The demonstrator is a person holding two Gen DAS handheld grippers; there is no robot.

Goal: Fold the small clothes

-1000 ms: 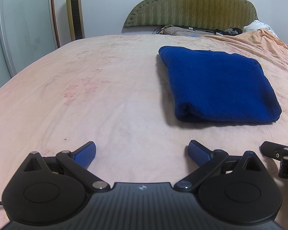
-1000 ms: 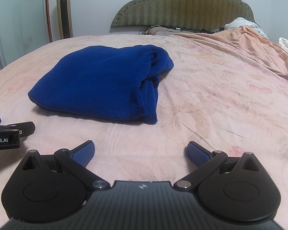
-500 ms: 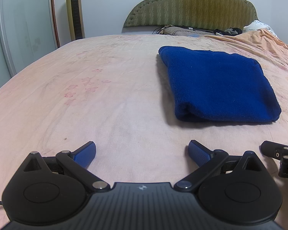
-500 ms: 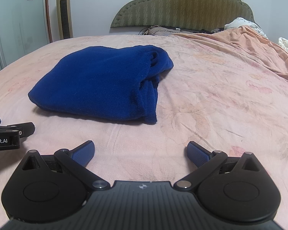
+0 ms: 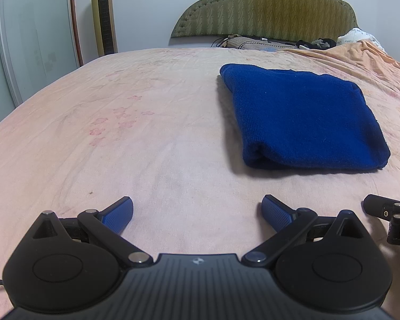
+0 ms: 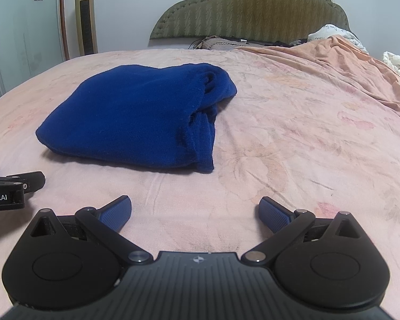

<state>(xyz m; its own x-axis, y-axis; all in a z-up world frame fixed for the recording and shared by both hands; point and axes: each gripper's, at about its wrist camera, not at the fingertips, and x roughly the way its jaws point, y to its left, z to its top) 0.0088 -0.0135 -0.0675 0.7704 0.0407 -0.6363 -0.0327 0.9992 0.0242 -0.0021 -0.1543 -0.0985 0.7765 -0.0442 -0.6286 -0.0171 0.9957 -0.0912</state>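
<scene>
A dark blue knit garment lies folded into a thick rectangle on the pink bed sheet. It also shows in the right wrist view, with its layered edges on the right side. My left gripper is open and empty, low over the sheet, in front and to the left of the garment. My right gripper is open and empty, in front and to the right of it. Each gripper shows at the edge of the other's view: the right one and the left one.
A green padded headboard stands at the far end with pillows and cables below it. An orange blanket is bunched at the far right. A gold tower fan and a wardrobe door stand left of the bed.
</scene>
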